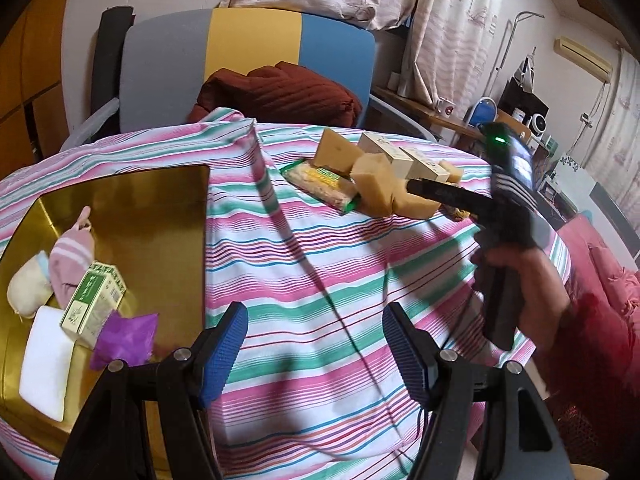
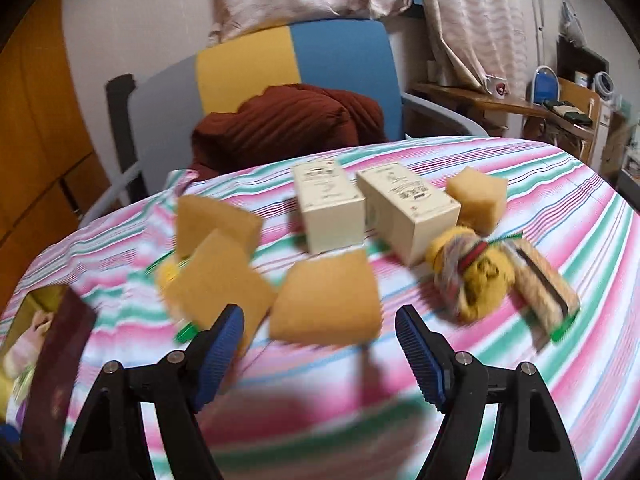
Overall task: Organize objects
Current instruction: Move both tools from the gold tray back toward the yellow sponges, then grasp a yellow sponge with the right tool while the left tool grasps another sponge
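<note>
A gold tray [image 1: 168, 208] lies at the left of the striped table. It holds a green-and-white box [image 1: 94, 304], a pink striped pouch [image 1: 70, 256], a cream pouch [image 1: 28, 288], a white pad [image 1: 46, 364] and a purple pouch [image 1: 124, 340]. My left gripper [image 1: 314, 344] is open and empty over the cloth beside the tray. My right gripper [image 2: 320, 344] is open and empty, just short of a tan sponge block [image 2: 326, 300]. More sponge blocks [image 2: 216, 276], two cream boxes [image 2: 328, 208], a yellow knitted toy [image 2: 476, 276] and a wrapped snack bar [image 2: 544, 288] lie beyond.
A grey, yellow and blue chair [image 1: 248, 60] with a dark red cushion [image 1: 280, 92] stands behind the table. A shelf with a mug [image 1: 446, 106] is at the right. A dark red box edge [image 2: 60, 344] shows at the left of the right wrist view.
</note>
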